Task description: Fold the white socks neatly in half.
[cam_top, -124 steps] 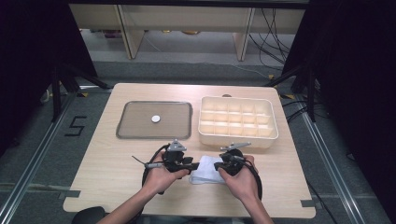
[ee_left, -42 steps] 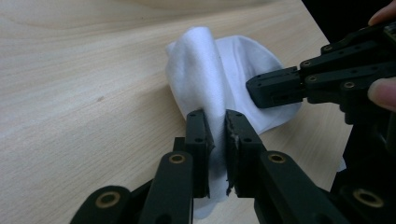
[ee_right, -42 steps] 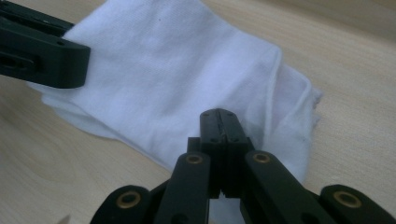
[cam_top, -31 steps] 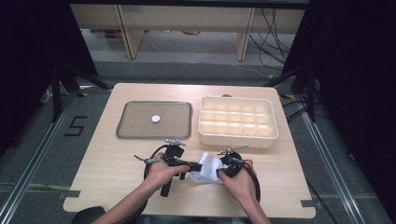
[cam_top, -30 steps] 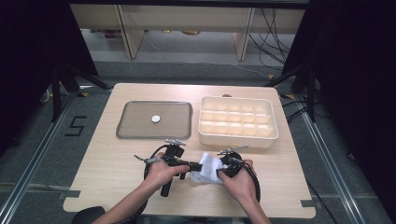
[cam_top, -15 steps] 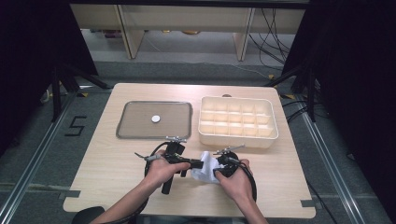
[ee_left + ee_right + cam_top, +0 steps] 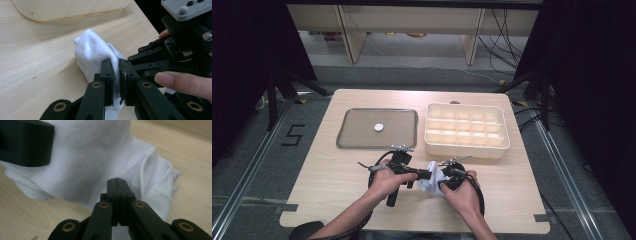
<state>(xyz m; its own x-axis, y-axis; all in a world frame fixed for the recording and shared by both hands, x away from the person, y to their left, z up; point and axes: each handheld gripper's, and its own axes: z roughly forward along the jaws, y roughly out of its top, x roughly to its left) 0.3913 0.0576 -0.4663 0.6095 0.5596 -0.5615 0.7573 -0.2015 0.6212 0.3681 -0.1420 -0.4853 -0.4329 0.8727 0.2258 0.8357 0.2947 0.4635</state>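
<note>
Sock pinched from both sides: left gripper jaws clamped on cuff, right gripper jaws pressed tight on fabric, likely for folding on table.

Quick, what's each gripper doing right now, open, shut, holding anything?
Left gripper: shut on the white cloth, a fold pinched between its jaws.
Right gripper: jaws shut tight, clamped on the same white cloth.
</note>
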